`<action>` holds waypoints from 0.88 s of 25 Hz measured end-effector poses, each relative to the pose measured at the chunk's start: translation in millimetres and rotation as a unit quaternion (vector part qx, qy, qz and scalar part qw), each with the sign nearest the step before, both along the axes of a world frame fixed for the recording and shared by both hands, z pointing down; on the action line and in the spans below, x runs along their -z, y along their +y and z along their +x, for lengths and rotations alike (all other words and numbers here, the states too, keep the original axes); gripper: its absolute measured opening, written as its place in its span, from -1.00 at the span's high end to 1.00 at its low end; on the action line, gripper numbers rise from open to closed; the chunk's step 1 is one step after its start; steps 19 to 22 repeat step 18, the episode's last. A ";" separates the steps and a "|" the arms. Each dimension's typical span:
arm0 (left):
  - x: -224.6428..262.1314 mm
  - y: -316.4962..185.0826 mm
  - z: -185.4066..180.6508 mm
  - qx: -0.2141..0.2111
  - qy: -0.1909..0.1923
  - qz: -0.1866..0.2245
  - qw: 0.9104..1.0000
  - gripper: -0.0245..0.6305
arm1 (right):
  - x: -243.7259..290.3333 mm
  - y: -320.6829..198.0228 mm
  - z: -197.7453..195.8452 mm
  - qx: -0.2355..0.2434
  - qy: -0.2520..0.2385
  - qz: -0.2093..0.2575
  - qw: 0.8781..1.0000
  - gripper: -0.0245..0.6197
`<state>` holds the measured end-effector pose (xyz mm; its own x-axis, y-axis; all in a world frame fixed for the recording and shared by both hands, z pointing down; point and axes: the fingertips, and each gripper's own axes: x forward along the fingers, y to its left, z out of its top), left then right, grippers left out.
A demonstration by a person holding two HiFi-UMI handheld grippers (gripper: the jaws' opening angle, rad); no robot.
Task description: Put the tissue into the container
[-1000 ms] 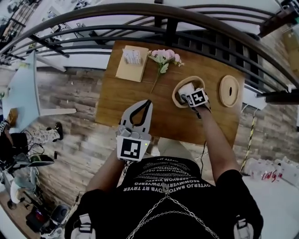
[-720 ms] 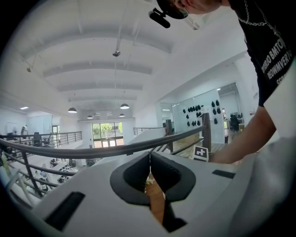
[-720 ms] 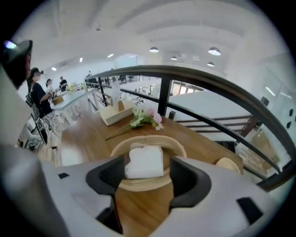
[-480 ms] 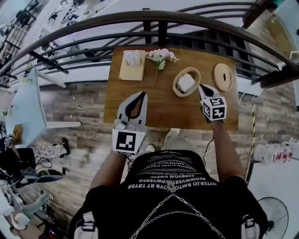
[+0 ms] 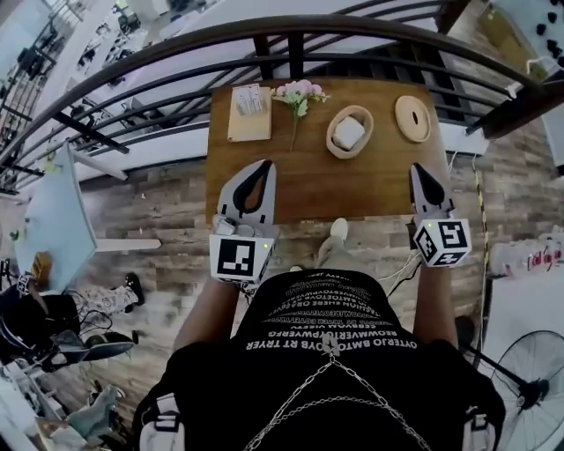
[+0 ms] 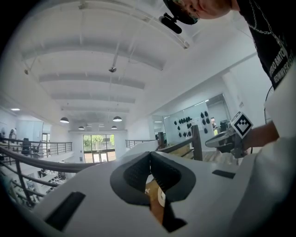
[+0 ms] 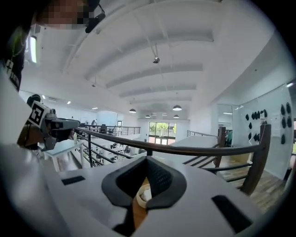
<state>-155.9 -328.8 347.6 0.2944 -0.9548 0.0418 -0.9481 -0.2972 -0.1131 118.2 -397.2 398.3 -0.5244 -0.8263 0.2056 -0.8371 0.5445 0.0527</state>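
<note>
The white tissue [image 5: 349,133] lies inside the oval wooden container [image 5: 331,141] at the back right of the wooden table [image 5: 335,185]. Both grippers hang apart from it, above the table's near edge. My left gripper [image 5: 262,165] [image 6: 149,155] is shut and holds nothing. My right gripper [image 5: 416,169] [image 7: 147,159] is near the table's right corner; its jaws have just been closing and stand shut with nothing between them. In the right gripper view, the container [image 7: 138,199] and tissue [image 7: 145,194] show small below the closed tips.
A round wooden lid [image 5: 411,119] lies right of the container. Pink flowers [image 5: 298,91] and a tan board with a white box [image 5: 249,114] sit at the table's back left. A dark curved railing [image 5: 291,26] runs behind the table. A white table [image 5: 53,203] stands far left.
My right gripper left the container, where the tissue stays, and came back and up toward the table's near right corner. My left gripper rose a little. The head view has pulled back from the table.
</note>
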 end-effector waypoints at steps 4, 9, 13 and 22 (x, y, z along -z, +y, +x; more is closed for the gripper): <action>-3.8 10.9 4.0 -0.012 0.000 -0.002 1.000 0.84 | 2.7 17.5 0.6 -0.002 0.016 -0.005 1.000 0.88; -15.3 6.5 17.7 -0.030 -0.007 -0.011 0.999 0.84 | 2.2 27.3 3.1 0.006 0.054 -0.007 0.999 0.88; -23.2 -11.1 14.9 -0.017 0.004 -0.014 1.000 0.84 | -2.1 9.3 -8.7 0.025 0.066 -0.014 0.997 0.88; -39.8 -43.2 19.0 0.009 -0.005 -0.020 1.000 0.84 | -19.8 -27.9 -21.6 0.059 0.077 -0.026 0.995 0.88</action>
